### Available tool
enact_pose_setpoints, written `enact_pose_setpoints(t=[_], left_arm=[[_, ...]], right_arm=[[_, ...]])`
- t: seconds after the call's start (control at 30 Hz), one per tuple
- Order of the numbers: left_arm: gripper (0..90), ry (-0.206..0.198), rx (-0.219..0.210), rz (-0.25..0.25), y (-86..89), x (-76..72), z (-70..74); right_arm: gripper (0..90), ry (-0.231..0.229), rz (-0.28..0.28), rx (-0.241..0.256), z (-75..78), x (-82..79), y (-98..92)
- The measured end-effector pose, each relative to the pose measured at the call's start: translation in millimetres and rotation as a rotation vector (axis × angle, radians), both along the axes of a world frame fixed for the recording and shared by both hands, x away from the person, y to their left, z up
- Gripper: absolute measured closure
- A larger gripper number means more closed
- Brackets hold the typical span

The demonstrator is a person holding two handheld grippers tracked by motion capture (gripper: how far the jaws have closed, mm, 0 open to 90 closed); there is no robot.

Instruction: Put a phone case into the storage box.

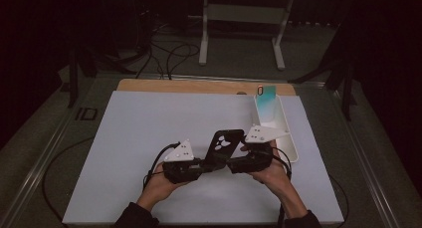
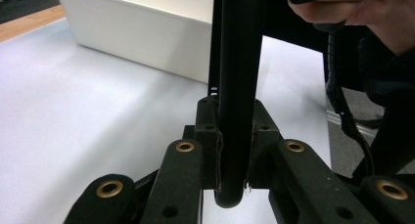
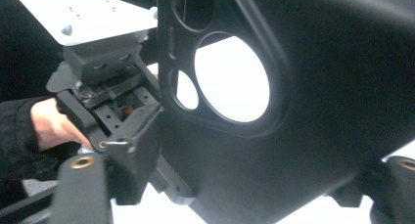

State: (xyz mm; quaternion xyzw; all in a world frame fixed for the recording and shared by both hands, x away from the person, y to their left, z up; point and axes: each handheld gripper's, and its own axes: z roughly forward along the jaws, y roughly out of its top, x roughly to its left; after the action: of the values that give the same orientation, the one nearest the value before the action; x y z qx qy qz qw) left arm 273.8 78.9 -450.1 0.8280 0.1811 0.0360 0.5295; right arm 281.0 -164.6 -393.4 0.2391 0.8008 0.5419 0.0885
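The counter (image 1: pixel 149 138), covered by a pale sheet with a wooden strip along its far edge, lies under both claws. Beyond the right claw (image 1: pixel 234 164), just past its grey plate, a long white tray (image 1: pixel 288 138) runs away from the person, and at the tray's far end a teal card (image 1: pixel 267 94) stands upright. Between the two claws, lifted off the counter, is a black phone case (image 1: pixel 224 144) with round camera cutouts, tilted so its cutout end points up and away from the person. The left claw (image 1: pixel 205 164) grips the case's lower edge: in the left gripper view the case (image 2: pixel 236 87) rises edge-on between the two jaws, which press against both of its faces. In the right gripper view the case (image 3: pixel 318 111) hangs very close in front of the right claw, with the left claw (image 3: pixel 142 136) clamped on its edge farther off; whether the right claw's own jaws are spread or pressed on the case cannot be told.
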Motion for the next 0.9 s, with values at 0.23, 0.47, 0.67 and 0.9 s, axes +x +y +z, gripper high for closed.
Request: enact_pose_setpoints(t=[0.23,0.47,0.67,0.9], left_arm=[[80.3,-0.018,0.007,0.048,1.6,-0.3,1.2],[80.3,-0.025,0.016,0.107,1.8,1.1,0.9],[80.3,-0.017,0.02,0.141,2.9,3.1,-1.0],[80.4,-0.026,0.025,0.146,-0.6,1.7,-2.3]], right_arm=[[16.4,0.005,-0.056,0.008,0.4,0.8,-3.6],[15.5,0.023,-0.122,0.037,3.7,1.9,-8.5],[15.6,0.023,-0.185,0.067,9.5,1.9,-11.2],[15.4,0.094,-0.227,0.105,13.4,7.2,-7.2]])
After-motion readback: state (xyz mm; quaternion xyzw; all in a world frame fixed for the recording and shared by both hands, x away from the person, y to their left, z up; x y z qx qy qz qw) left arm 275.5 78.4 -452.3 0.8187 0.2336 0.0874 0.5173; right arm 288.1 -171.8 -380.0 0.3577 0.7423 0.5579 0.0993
